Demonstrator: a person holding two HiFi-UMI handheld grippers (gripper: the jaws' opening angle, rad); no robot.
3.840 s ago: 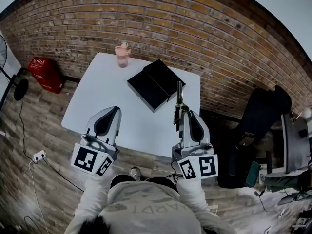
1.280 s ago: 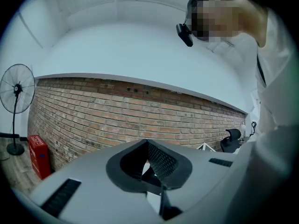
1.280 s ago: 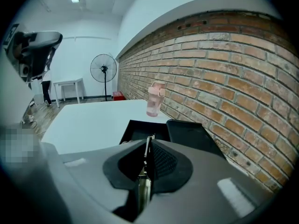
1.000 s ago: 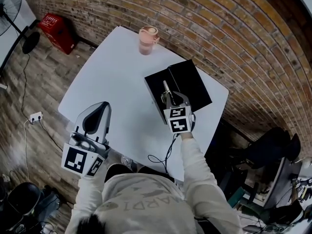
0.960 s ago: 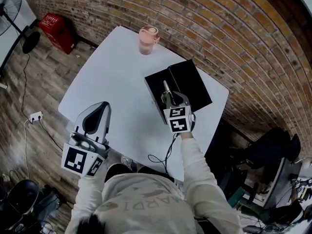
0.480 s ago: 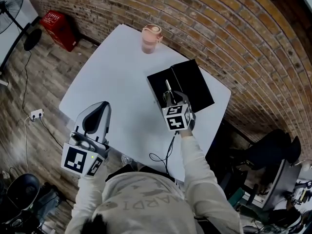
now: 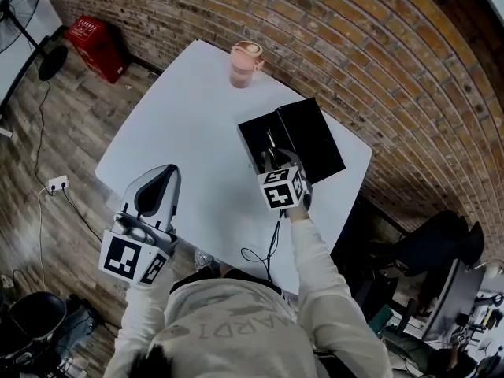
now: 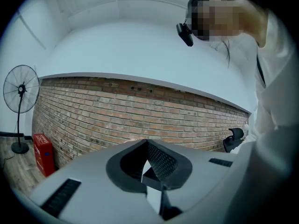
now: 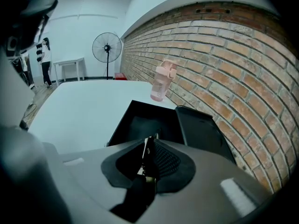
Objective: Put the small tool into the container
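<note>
The small tool [image 7: 270, 141], a thin metal blade with a dark handle, sticks out of my right gripper [image 7: 273, 157] over the open tray of the black box [image 7: 252, 137]. In the right gripper view the tool [image 9: 149, 148] stands between the jaws of the right gripper [image 9: 148, 156], which are opening; the blade leans on the right pad and a gap shows on the left. Below it lies the box tray [image 9: 138, 123], with the lid [image 9: 202, 130] flat to its right. My left gripper [image 7: 160, 181] hangs shut and empty off the table's near left edge.
A pink bottle [image 7: 245, 63] stands at the far edge of the white table [image 7: 181, 124]. A cable [image 7: 261, 253] trails off the near edge. On the floor are a red crate [image 7: 96, 47], a fan [image 9: 107, 45] and a black chair [image 7: 438, 246].
The right gripper carried the tool from the near edge to above the box tray, then drew back slightly toward me. The gap beside the blade is new. Left gripper unmoved.
</note>
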